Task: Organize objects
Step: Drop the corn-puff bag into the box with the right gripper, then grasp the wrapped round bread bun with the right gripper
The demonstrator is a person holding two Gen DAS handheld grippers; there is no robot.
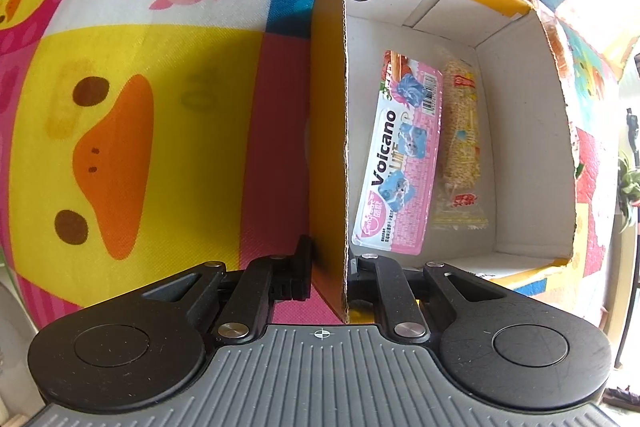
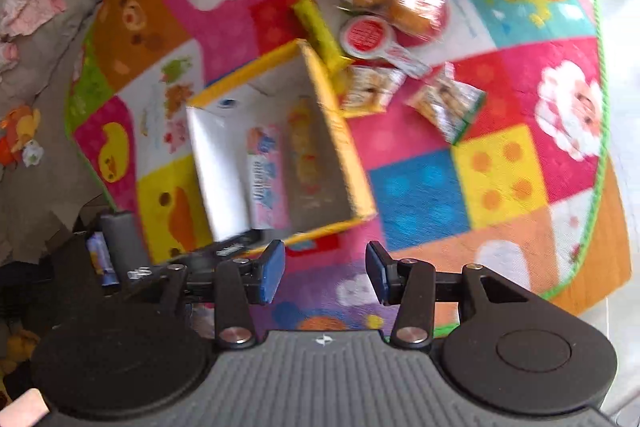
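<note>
Steadying the box while the free gripper is heading for more snacks

The left gripper (image 1: 329, 279) is pinching the near wall of the yellow cardboard box (image 1: 328, 131), jaws closed on the cardboard, likely keeping it from sliding on the colourful mat (image 2: 420, 195). Inside the box, a pink packet (image 1: 400, 155) and a grain bar (image 1: 460, 143) are lying side by side on its floor. The right gripper (image 2: 325, 275) is hovering just outside the box's near wall, jaws apart and holding nothing. Beyond the box's far corner, loose snack packets (image 2: 448, 103) and a round red-lidded cup (image 2: 366, 35) are waiting to be packed.
</note>
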